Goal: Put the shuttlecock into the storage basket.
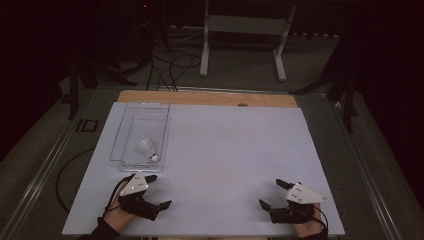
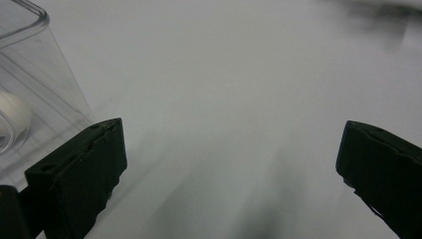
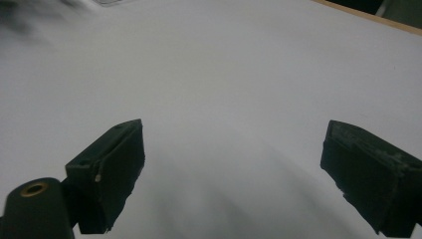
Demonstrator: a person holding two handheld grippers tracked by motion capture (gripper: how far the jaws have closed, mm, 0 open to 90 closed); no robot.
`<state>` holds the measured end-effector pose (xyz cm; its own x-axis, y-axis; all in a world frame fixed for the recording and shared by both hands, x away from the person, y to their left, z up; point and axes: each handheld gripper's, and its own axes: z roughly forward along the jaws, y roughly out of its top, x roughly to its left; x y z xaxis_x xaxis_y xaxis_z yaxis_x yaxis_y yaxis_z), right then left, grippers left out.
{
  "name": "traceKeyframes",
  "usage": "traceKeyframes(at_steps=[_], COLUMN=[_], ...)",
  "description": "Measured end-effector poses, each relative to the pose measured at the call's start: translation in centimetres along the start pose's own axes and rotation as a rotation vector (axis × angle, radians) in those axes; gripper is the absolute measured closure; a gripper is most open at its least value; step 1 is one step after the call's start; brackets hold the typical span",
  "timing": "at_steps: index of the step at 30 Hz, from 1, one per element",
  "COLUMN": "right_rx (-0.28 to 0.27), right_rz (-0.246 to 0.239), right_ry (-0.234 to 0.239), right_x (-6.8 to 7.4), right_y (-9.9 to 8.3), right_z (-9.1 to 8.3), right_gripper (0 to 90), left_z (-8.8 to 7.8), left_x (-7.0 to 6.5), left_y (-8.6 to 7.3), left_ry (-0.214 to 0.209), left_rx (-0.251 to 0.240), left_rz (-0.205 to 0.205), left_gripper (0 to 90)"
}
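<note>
High view: the left gripper (image 1: 158, 191) and the right gripper (image 1: 272, 194) rest low at the near edge of the white table (image 1: 225, 150), well apart from each other, each held in a person's hand, each with jaws spread wide and nothing between them. Left gripper view confirms the gap, its jaws parted over bare white surface, one jaw just beside the near wall of the clear plastic bin (image 2: 45, 99). Beyond the left gripper, the bin (image 1: 127, 130) lies lengthwise toward the far edge. Inside it, at the near end, a white shuttlecock (image 1: 148, 149) lies tilted, cork end nearest the person.
</note>
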<state>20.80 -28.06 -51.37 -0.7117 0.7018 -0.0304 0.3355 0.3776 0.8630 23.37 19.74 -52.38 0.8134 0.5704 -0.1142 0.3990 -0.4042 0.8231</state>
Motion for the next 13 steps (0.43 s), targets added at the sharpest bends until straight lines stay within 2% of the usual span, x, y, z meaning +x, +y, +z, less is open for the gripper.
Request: traceKeyframes(at_steps=[13], right_rx=[0.003], right_rz=[0.002], right_ry=[0.006], right_x=[0.00], right_y=[-0.02], right_z=[0.03], right_gripper=[10.2], left_z=[-0.19], left_x=[0.03], left_y=[-0.22], left_ry=[0.004], left_rx=[-0.018], left_rz=[-0.003], left_gripper=[0.2])
